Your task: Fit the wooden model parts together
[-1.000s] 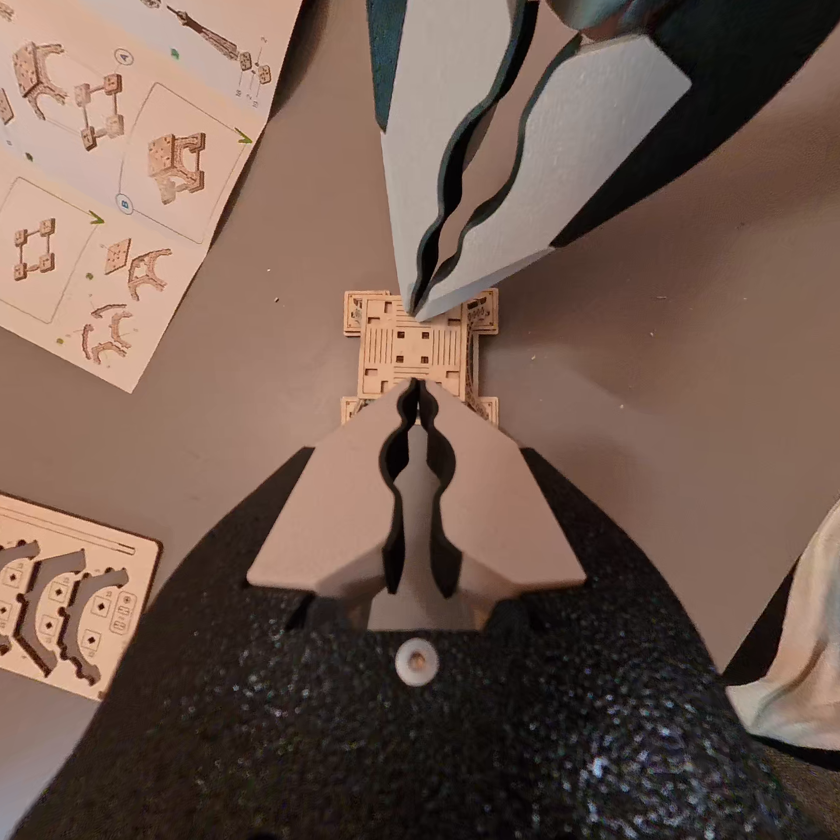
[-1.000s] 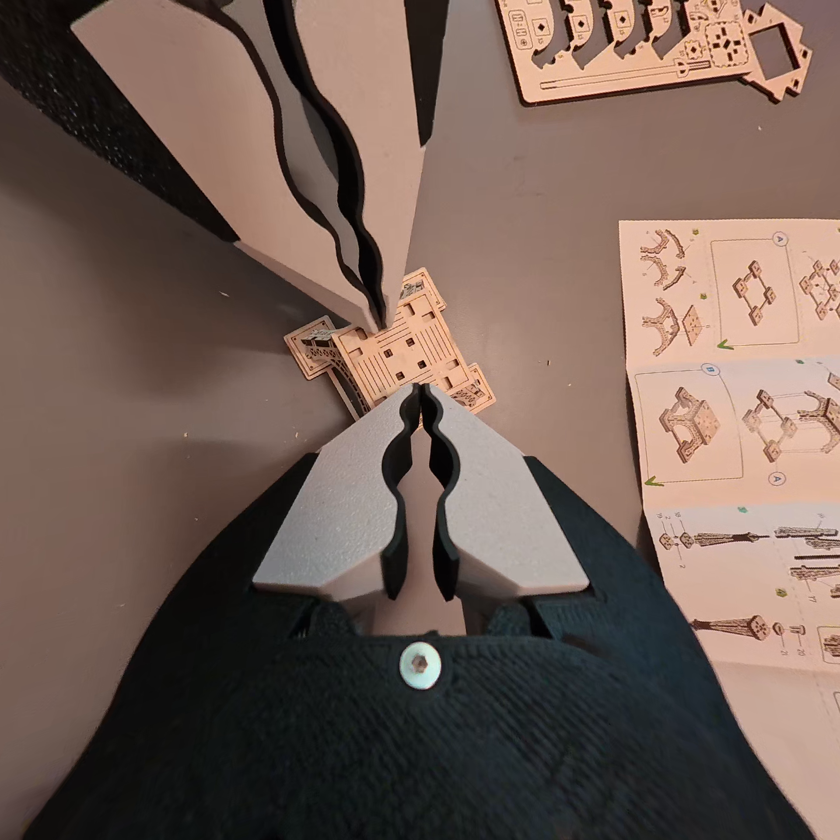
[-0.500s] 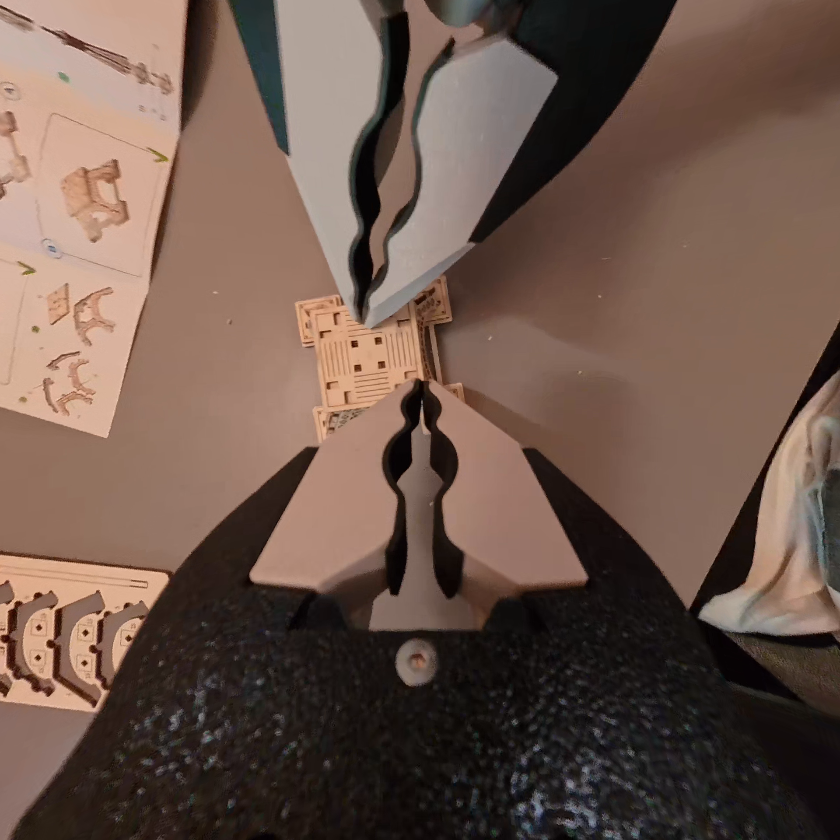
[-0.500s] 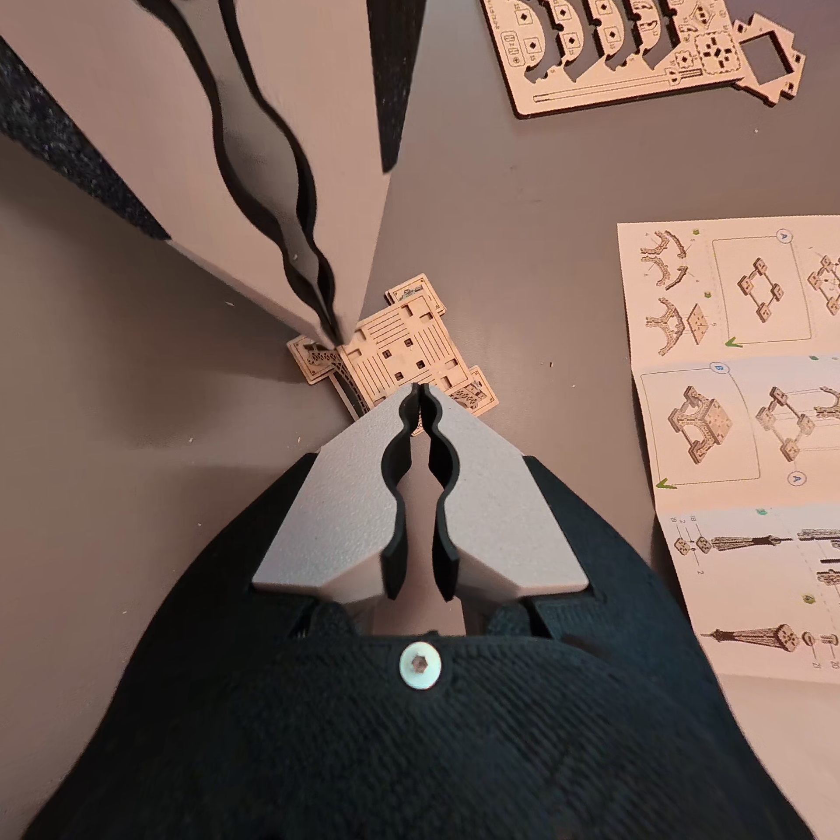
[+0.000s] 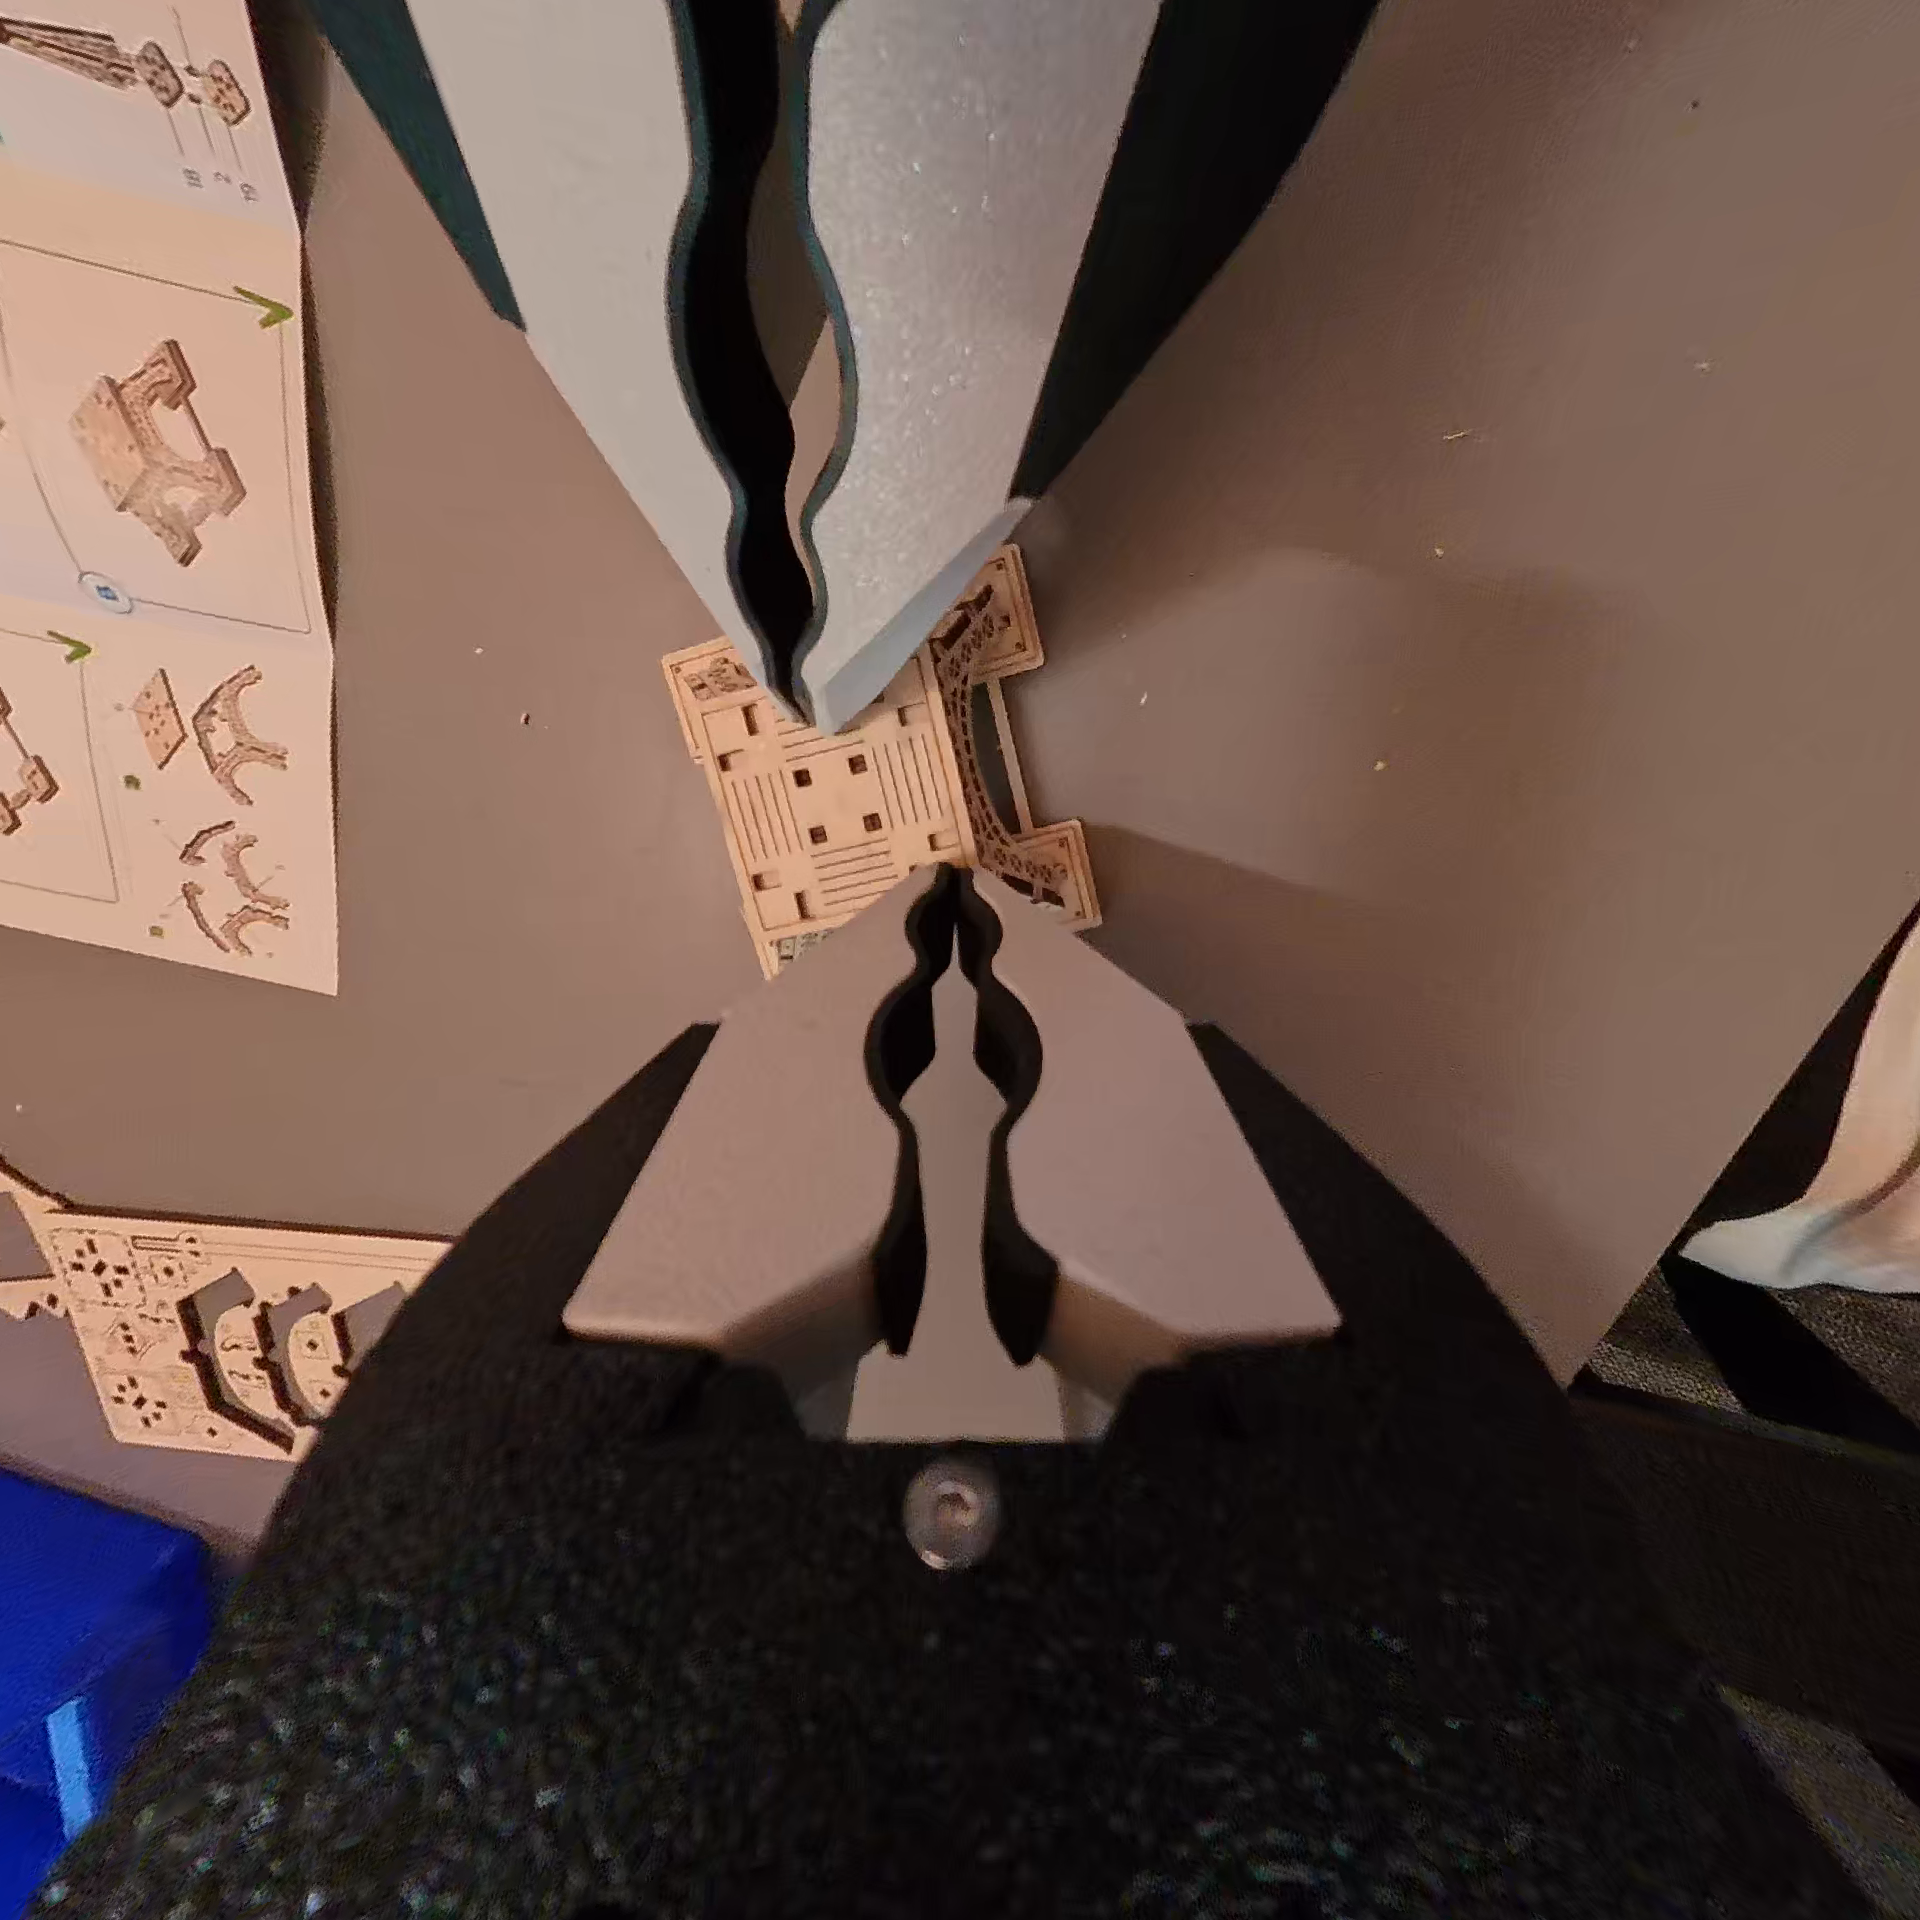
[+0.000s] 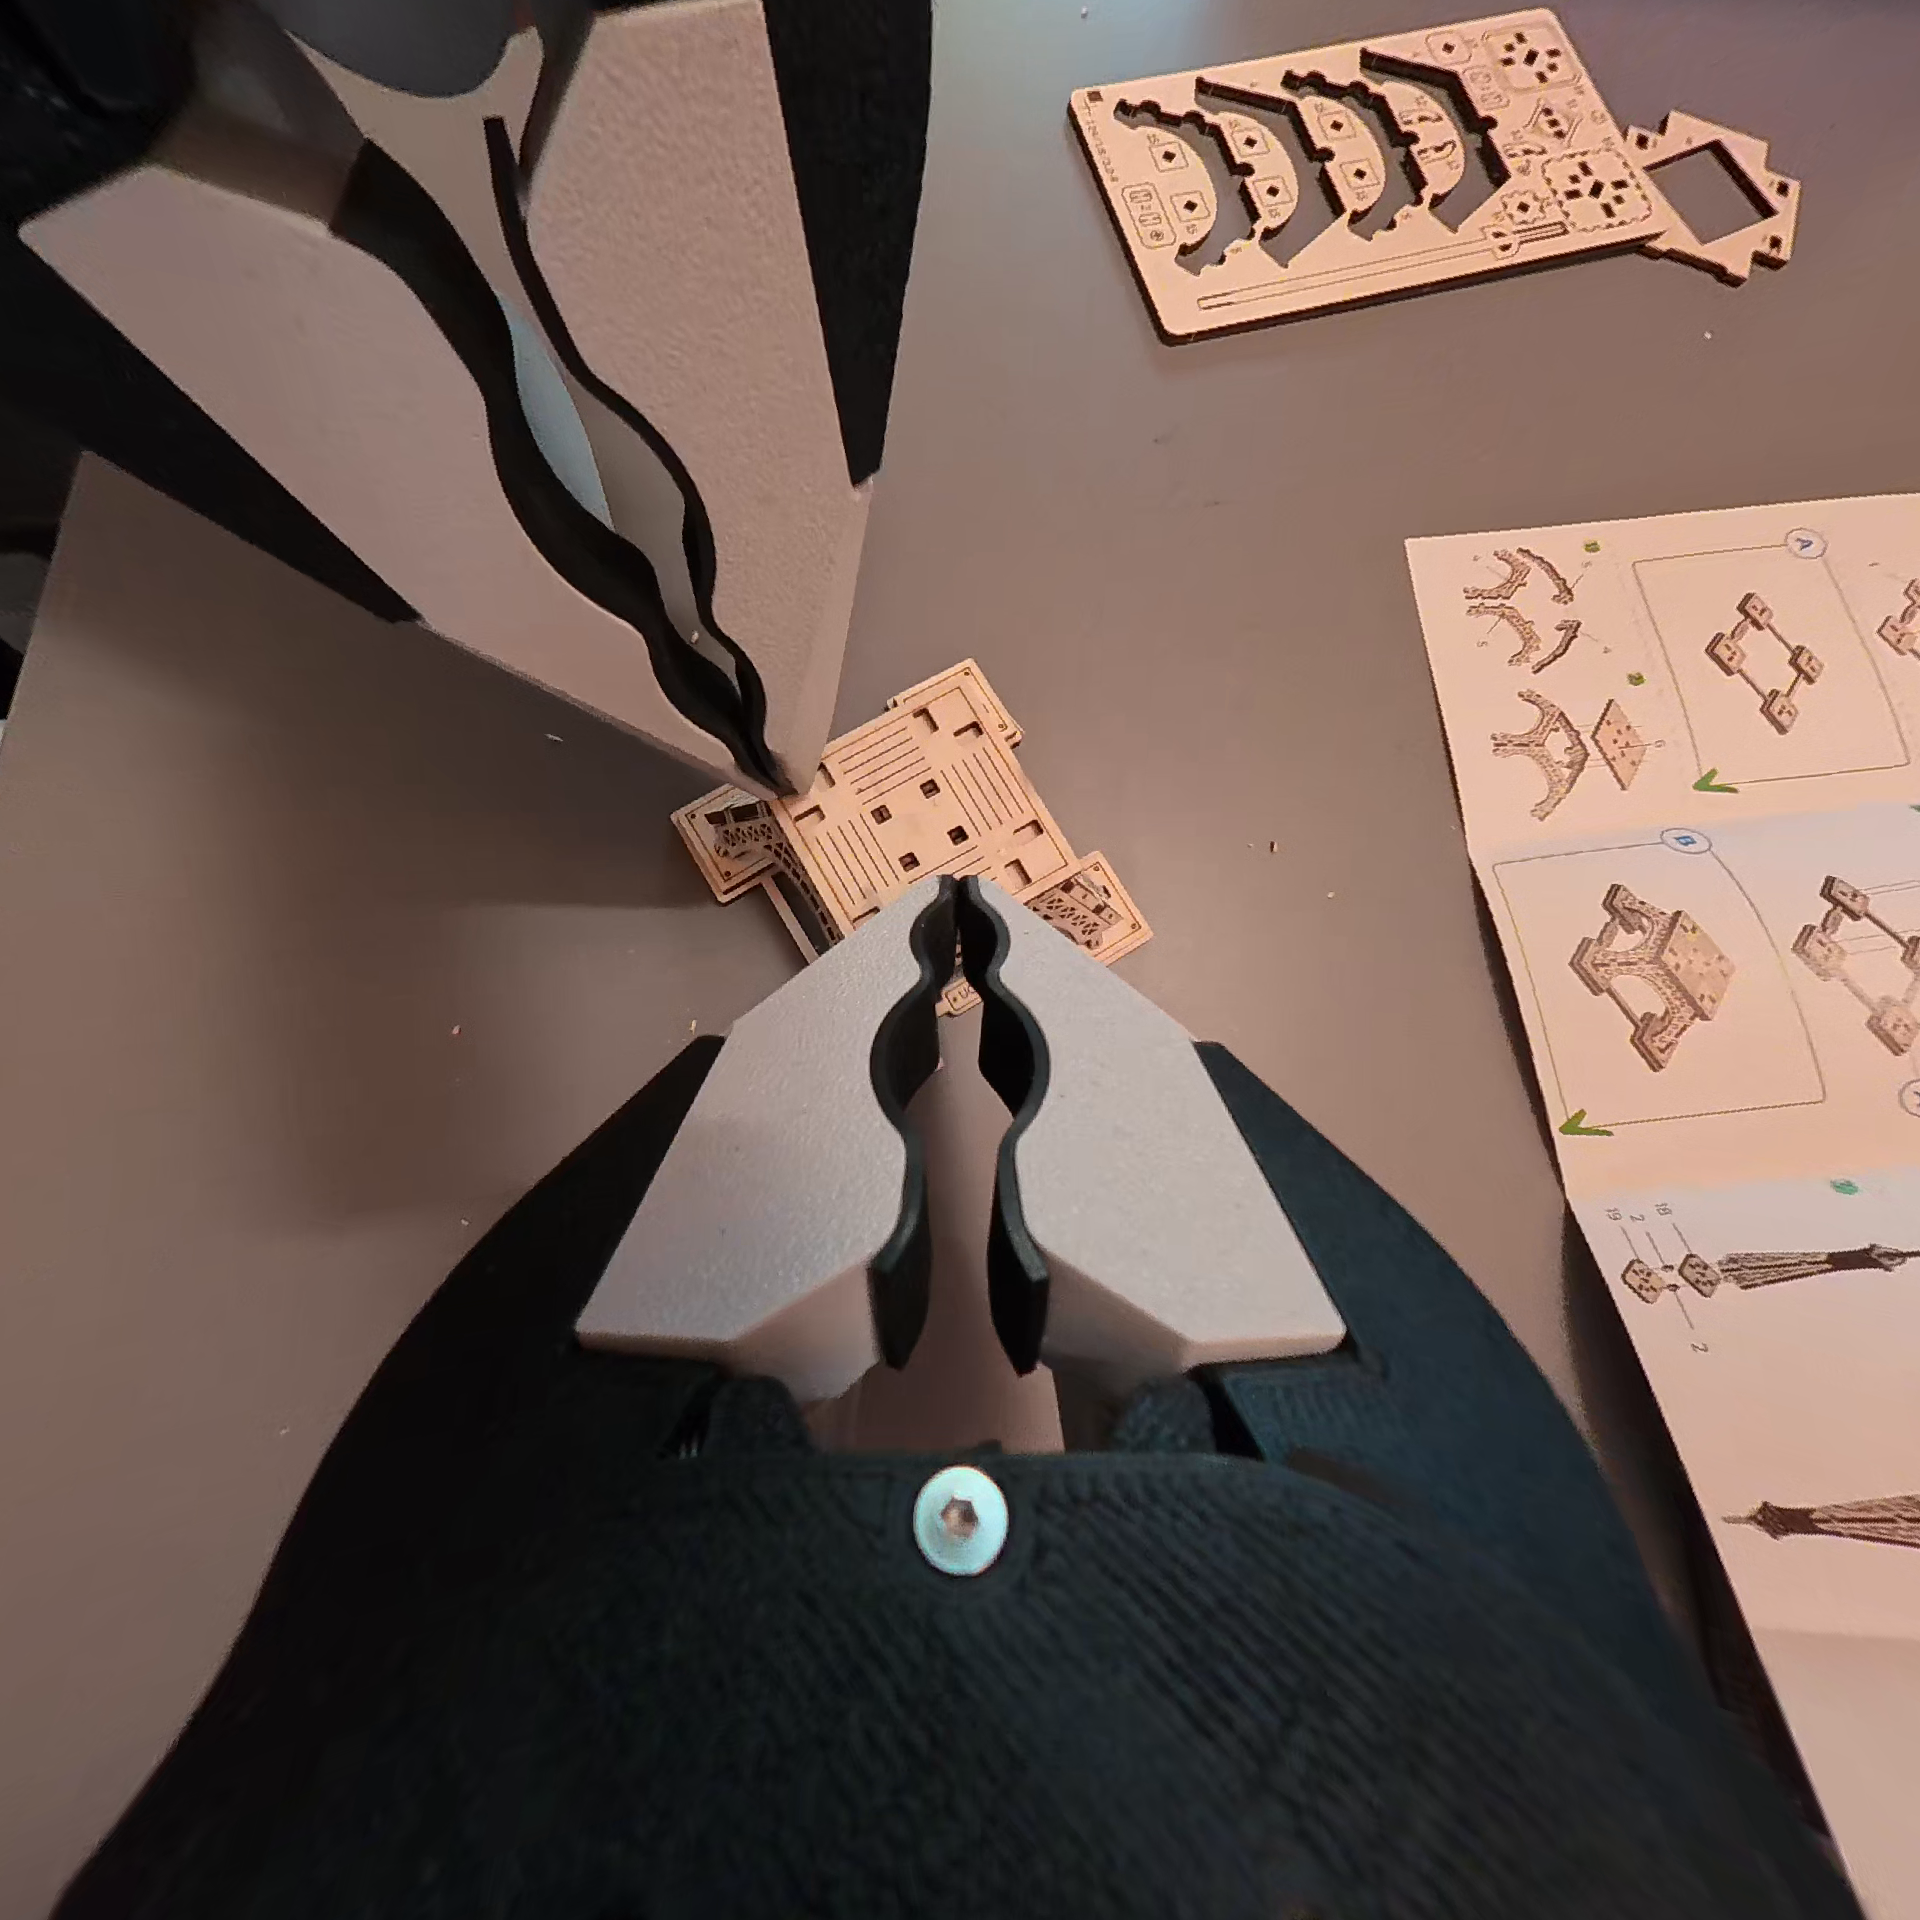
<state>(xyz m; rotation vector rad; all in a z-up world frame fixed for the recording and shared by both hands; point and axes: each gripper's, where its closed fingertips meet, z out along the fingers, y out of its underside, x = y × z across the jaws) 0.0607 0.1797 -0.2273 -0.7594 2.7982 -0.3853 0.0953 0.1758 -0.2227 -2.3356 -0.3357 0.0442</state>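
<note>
On the grey table (image 5: 1455,312), both my left gripper (image 5: 954,871) and right gripper (image 6: 958,881) press shut-tipped on the slotted top plate (image 5: 831,810); uneven push could snap a lattice arch (image 5: 982,769)

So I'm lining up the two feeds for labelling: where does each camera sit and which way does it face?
Left wrist view: on the left gripper, facing down along its closed fingers at the wooden model on the grey table; the right gripper comes in from above.
Right wrist view: on the right gripper, facing down at the wooden model; the left gripper enters from upper left.
Shared: model, both grippers, instruction sheet, parts sheet.
</note>
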